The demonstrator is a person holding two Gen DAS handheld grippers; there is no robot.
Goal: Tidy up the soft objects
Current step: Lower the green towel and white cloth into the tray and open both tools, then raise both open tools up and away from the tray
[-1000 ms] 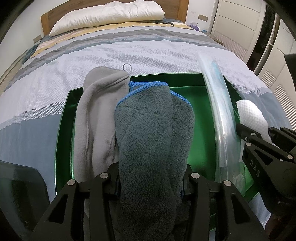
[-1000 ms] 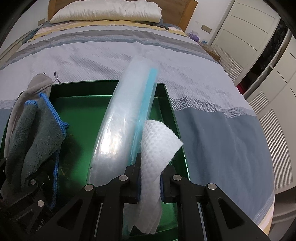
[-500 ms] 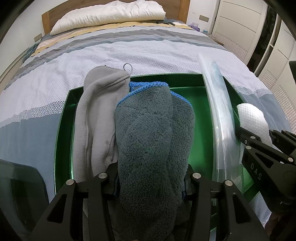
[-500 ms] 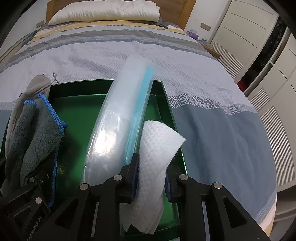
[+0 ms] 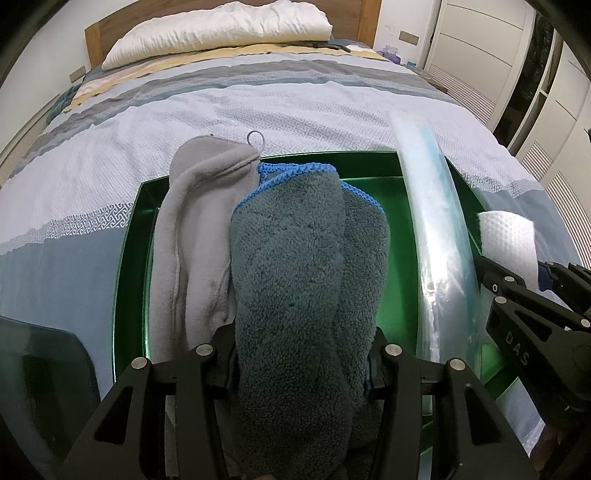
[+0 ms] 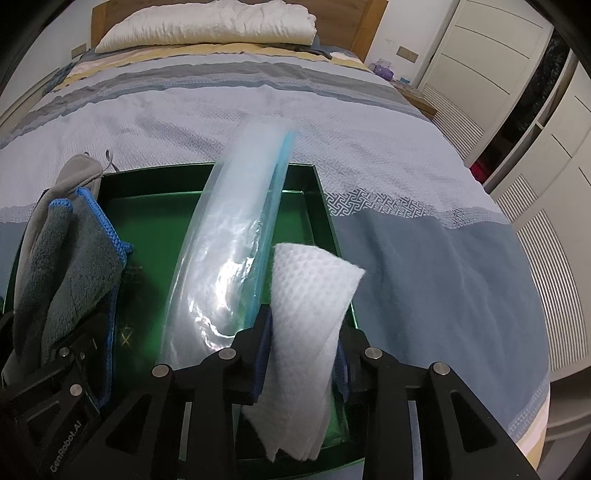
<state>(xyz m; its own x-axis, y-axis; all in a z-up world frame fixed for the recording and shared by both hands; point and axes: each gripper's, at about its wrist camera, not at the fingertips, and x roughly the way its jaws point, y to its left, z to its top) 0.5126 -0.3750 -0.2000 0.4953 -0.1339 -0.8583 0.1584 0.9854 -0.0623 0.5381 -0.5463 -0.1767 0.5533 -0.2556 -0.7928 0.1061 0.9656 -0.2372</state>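
Observation:
My left gripper (image 5: 301,354) is shut on a fluffy dark grey towel (image 5: 295,266) with blue edging, which stands up between the jaws over the green tray (image 5: 127,280). A light grey cloth (image 5: 192,229) hangs against its left side. A clear plastic bag (image 6: 225,258) with a blue zip strip arches over the middle of the tray (image 6: 321,206). My right gripper (image 6: 303,354) has a folded white waffle cloth (image 6: 310,295) between its jaws at the tray's right wall. The jaws are opening, and the pads still touch the cloth, which stands upright.
The tray lies on a bed with a striped grey, white and blue cover (image 5: 258,110); a white pillow (image 5: 221,29) is at the headboard. White wardrobe doors (image 6: 480,55) line the right wall. A dark object (image 5: 37,369) sits at the lower left.
The right jaws have spread apart, and the white cloth between them has puffed wider without dropping. The left gripper and its towel are unchanged.

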